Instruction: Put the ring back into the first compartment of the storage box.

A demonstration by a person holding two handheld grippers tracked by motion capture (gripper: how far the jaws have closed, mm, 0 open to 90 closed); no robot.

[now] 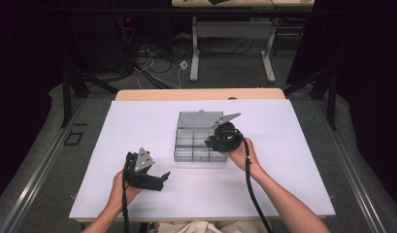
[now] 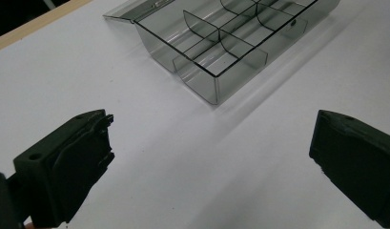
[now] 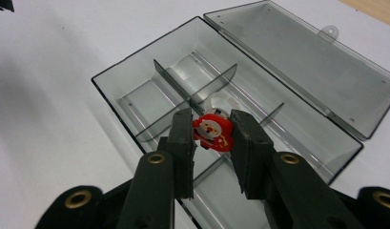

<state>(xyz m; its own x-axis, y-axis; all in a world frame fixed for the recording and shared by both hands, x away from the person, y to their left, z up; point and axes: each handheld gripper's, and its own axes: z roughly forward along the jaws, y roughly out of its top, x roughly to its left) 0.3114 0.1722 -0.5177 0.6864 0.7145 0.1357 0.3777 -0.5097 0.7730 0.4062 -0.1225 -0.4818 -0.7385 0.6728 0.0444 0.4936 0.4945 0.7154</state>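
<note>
A small red Santa figure (image 3: 212,132) was gripped between the jaws of the right gripper (image 3: 212,136), above the middle of the open grey divided box (image 1: 198,141) at frame centre. It was best lowered squarely into one compartment, clear of the dividers, before release. The left gripper (image 1: 146,177) was held low at lower left, jaws wide open and empty.

A lab; black curtains (image 1: 361,58), floor cables (image 1: 152,63), a white-topped table (image 1: 138,126).
</note>
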